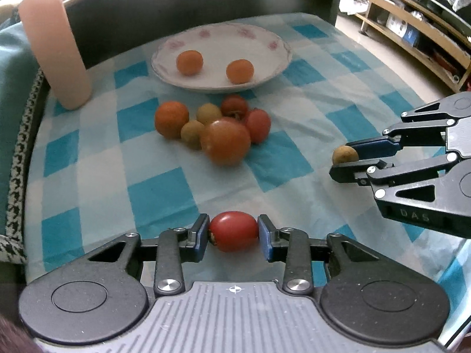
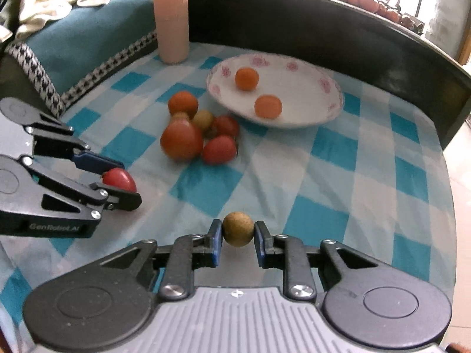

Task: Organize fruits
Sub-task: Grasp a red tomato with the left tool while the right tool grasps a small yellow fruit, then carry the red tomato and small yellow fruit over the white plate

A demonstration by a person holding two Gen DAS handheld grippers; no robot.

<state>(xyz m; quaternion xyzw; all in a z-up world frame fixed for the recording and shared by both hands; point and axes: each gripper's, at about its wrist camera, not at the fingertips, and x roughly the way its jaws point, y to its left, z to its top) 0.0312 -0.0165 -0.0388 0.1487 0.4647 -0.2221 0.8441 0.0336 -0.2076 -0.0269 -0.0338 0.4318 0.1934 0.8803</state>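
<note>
Blue-and-white checked cloth (image 1: 294,158) over the worktop, carrying one white round plate with pink flowers (image 1: 273,67) that holds two small orange fruits (image 1: 190,62), one tall ribbed pink cylinder (image 1: 56,47) at the rear, and a touching cluster of six red, orange and tan fruits (image 1: 225,141) just before the plate. Left hand-held gripper (image 1: 234,235), lettered "GenRobot.AI", clamped on one glossy red oval tomato (image 1: 234,231) above the cloth; right hand-held gripper (image 2: 238,235), marked "DAS", pinching one rough tan round fruit (image 2: 238,229).
</note>
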